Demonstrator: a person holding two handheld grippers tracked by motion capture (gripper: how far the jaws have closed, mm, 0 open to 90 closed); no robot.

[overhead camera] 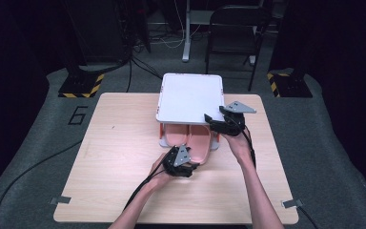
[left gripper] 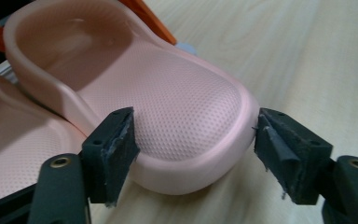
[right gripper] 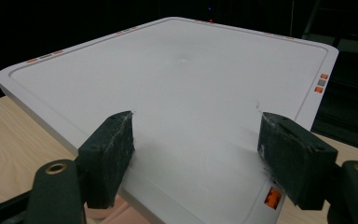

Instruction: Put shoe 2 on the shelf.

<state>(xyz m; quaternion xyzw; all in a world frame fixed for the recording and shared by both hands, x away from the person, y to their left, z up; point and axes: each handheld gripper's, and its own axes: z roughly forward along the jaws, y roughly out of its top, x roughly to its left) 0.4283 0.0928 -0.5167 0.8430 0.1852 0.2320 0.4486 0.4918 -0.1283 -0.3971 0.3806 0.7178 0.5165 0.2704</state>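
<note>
Floor marked "6" [overhead camera: 78, 115]; left gripper [left gripper: 193, 140] jaws straddle pink slipper [left gripper: 177, 116], right gripper [right gripper: 196, 140] jaws wide over white lid [right gripper: 182, 84].

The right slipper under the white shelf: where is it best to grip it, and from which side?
Grip the right slipper at its heel, across the width, coming from the table's near edge. Only the heel sticks out from under the shelf, and its rounded rim already sits between the left gripper's open jaws.

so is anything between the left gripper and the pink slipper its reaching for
Nothing visible. In the left gripper view the left gripper has its open jaws straddling the heel of the pink slipper, with only bare gaps at each side. The white shelf top covers the toe end, not the heel.
</note>
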